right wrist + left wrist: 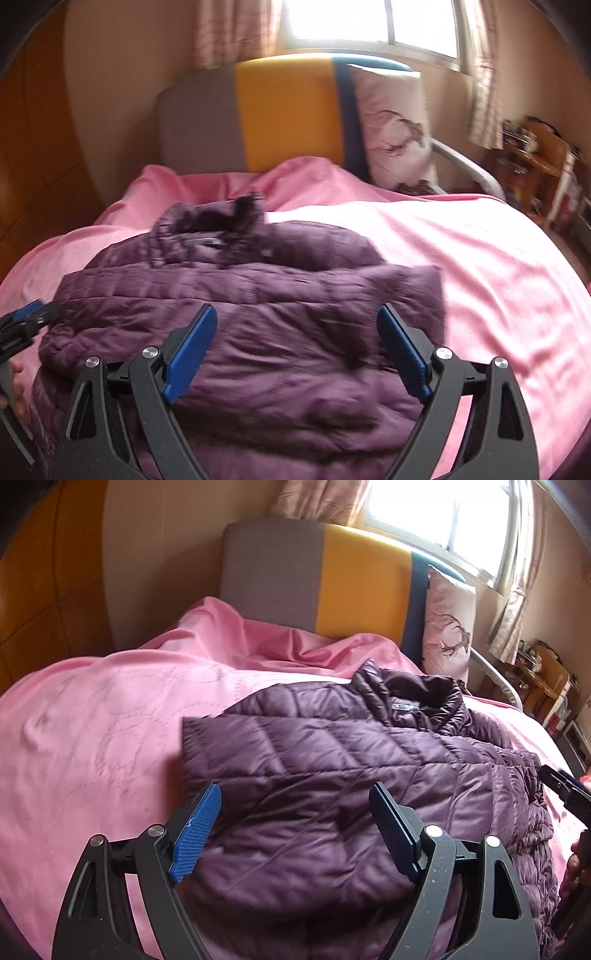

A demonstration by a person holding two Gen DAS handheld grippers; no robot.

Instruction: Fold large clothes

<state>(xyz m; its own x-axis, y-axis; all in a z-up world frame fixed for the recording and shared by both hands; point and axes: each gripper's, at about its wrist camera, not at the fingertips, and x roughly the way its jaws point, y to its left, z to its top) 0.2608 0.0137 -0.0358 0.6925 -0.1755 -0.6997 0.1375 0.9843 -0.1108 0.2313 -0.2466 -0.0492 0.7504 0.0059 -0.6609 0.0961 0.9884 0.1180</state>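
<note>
A purple quilted puffer jacket (332, 768) (258, 317) lies on the pink bedspread (92, 720) (498, 280), collar toward the headboard and both sides folded inward over its middle. My left gripper (295, 805) hovers open above the jacket's left part, nothing between its blue pads. My right gripper (297, 325) also stands open, over the jacket's right folded part, with no cloth between its fingers. Each gripper shows at the edge of the other's view: the right one (565, 790) and the left one (22, 321).
A grey, yellow and blue headboard (317, 579) (280, 114) stands behind the bed with a white patterned pillow (448, 624) (395, 122) against it. A window with curtains is above. Cluttered shelves (543, 672) (535, 155) stand right of the bed, a wooden wardrobe (44, 572) left.
</note>
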